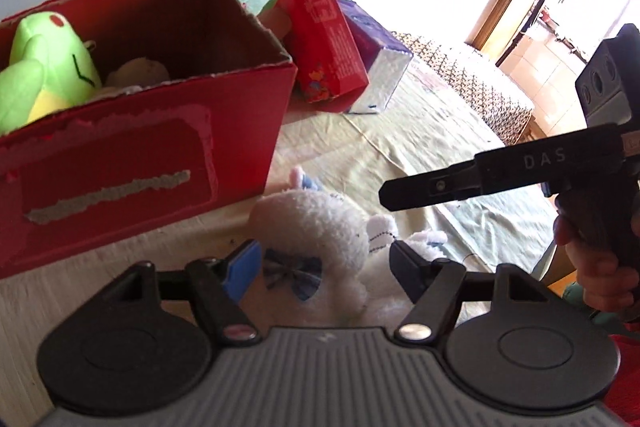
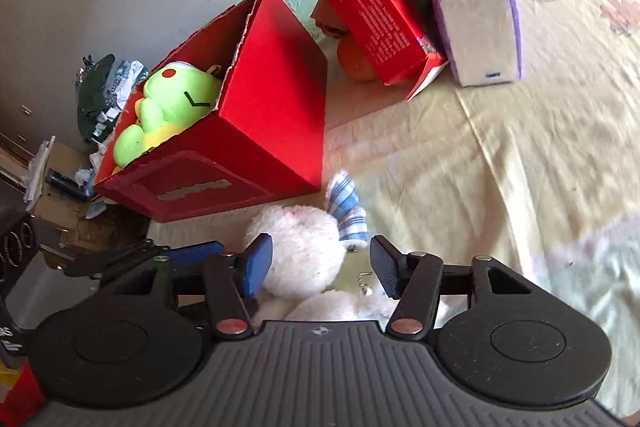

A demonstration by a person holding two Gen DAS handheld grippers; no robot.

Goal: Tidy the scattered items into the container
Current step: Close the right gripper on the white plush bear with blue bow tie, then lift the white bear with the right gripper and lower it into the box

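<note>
The white plush toy [image 1: 316, 227] lies on the pale bedsheet [image 1: 400, 155] just in front of the red cardboard box [image 1: 160, 131], near its lower right corner, and outside it. You have both tongs spread wide around it: your left gripper [image 1: 326, 267] stands with one pad on each side of the fluffy body, and your right gripper [image 2: 320, 267] brackets it likewise, neither visibly pressing in. That straddle reads as set up for a squeeze across the soft bulk, where the pile will give and fill the pads.

The toy's long axis is hard to fix. In the left wrist view its round body sits toward the box, the bow tie [image 1: 294, 273] faces you, and a small limb [image 1: 430, 239] trails off to the right. In the right wrist view a blue checked piece [image 2: 346, 215] sticks up on the far side.

The box stands open-topped, so a drop from above would serve. A green plush [image 1: 44, 67] already fills its left end, beside something pale; the freer room seems to be on the right
</note>
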